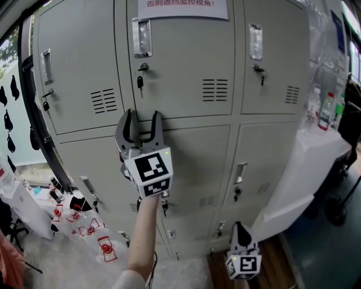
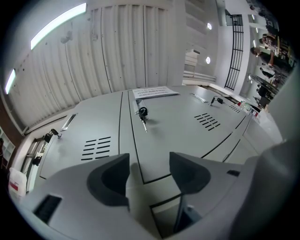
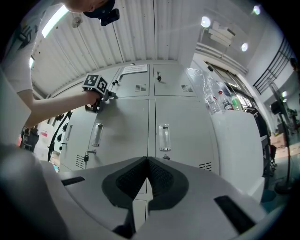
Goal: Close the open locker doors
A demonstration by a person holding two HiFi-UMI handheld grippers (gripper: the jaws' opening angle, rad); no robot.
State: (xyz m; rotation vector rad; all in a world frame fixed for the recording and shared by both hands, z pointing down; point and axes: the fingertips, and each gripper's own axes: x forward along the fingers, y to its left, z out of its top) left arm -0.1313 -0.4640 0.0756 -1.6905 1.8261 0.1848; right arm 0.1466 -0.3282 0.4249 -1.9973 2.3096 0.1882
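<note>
A bank of grey lockers [image 1: 265, 62] fills the head view. My left gripper [image 1: 142, 117] is held up against it, at the seam between the top middle door [image 1: 180, 56] and the door below [image 1: 197, 163]. Its jaws stand open with nothing between them [image 2: 149, 161]. A key [image 2: 142, 112] hangs in the top door's lock, ahead of the jaws. In the left gripper view the lower door's edge [image 2: 183, 213] seems to stand slightly ajar. My right gripper [image 1: 240, 227] hangs low in front of the bottom lockers, jaws shut and empty [image 3: 147, 161].
A white-covered table [image 1: 304, 169] with bottles [image 1: 324, 110] stands against the lockers on the right. Red-and-white items [image 1: 104, 248] lie on the floor at lower left. A black frame [image 1: 34, 113] runs along the lockers' left side. A paper notice [image 1: 183, 8] hangs on the top door.
</note>
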